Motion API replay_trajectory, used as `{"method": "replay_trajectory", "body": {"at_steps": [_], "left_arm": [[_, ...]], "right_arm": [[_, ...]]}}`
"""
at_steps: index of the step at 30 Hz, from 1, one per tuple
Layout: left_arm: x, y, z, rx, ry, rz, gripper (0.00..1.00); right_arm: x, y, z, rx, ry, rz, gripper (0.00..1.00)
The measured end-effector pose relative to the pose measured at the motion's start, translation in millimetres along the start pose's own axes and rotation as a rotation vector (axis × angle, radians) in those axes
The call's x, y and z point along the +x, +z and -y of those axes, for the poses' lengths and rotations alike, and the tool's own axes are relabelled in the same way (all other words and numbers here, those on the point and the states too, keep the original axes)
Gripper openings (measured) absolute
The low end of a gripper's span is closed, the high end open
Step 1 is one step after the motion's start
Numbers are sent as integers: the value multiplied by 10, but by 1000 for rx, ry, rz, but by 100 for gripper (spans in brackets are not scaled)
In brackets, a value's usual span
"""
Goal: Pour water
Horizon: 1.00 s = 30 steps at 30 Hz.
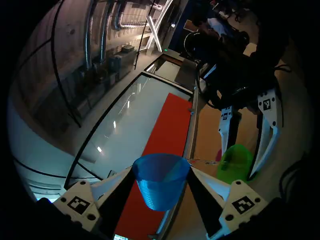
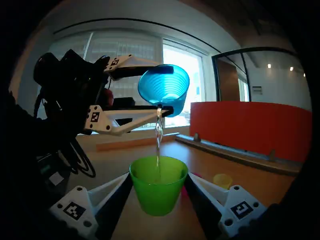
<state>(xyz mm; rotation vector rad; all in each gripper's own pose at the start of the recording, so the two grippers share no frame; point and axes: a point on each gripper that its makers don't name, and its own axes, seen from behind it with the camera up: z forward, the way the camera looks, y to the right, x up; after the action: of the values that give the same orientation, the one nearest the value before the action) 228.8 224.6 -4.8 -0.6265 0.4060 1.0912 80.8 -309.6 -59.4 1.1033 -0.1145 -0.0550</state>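
Blue cup (image 2: 164,89) is sitting tipped right over, mouth facing us in the right gripper view, and we're watching a thin stream of water (image 2: 159,132) running off its lower rim straight down into the green cup (image 2: 159,190). We're gripping the blue one with the left gripper (image 1: 160,173), jaws pinching it on both sides, set narrow against the cup walls. It's hanging in the air above the green cup, not touching it. The right gripper (image 2: 159,178) is doing the same job lower down: jaws pressing on either side of the green cup, holding it upright at the wooden desk (image 2: 248,170). We can't tell whether its base is touching the desk. In the left gripper view the green cup is showing off to the right, between the other gripper's white jaws. A small yellow cup (image 2: 222,181) is standing on the desk near the green one, and a red panel (image 2: 256,124) is running along one edge of the desk. Bright window (image 2: 180,76) is glowing behind it all.
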Motion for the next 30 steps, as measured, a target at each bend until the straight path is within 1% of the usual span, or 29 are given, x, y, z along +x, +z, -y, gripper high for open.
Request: {"method": "replay_trajectory", "body": {"at_steps": [8, 30], "left_arm": [[21, -7, -9, 4, 19, -2, 87], [84, -31, 22, 24, 112, -2, 87]], "right_arm": [[21, -12, -5, -2, -3, -1, 90], [63, -32, 0, -4, -10, -7, 90]]}}
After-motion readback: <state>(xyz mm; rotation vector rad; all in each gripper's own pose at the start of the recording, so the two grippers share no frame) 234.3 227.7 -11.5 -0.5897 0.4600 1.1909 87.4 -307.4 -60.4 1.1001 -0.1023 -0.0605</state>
